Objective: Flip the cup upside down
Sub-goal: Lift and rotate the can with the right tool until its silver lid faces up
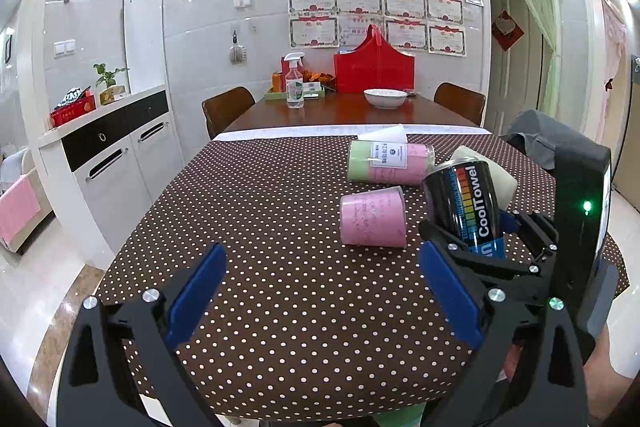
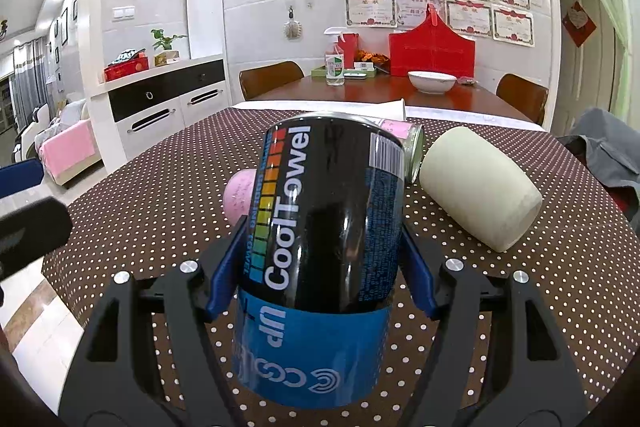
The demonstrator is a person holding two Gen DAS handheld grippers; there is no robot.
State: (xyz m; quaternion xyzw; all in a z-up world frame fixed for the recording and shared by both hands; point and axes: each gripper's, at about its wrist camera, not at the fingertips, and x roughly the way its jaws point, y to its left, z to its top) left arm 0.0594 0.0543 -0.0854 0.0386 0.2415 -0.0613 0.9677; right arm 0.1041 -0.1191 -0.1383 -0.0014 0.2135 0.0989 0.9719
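Note:
My right gripper (image 2: 322, 259) is shut on a black and blue "CoolTowel" cup (image 2: 328, 227), held tilted above the polka-dot tablecloth (image 2: 160, 203); it also shows in the left wrist view (image 1: 468, 203), gripped by the right gripper (image 1: 484, 227). My left gripper (image 1: 320, 291) is open and empty over the near part of the cloth. A pink cup (image 1: 374, 219) lies on its side ahead of it. A cream cup (image 2: 480, 187) lies on its side at the right. A pink-and-green labelled cup (image 1: 388, 163) lies on its side further back.
Beyond the cloth, the wooden table (image 1: 344, 111) holds a white bowl (image 1: 385, 97), a spray bottle (image 1: 295, 83) and a red bag (image 1: 374, 67). Chairs (image 1: 226, 109) stand at both sides. A white cabinet (image 1: 108, 147) is at the left. Grey clothing (image 2: 608, 147) lies at the right.

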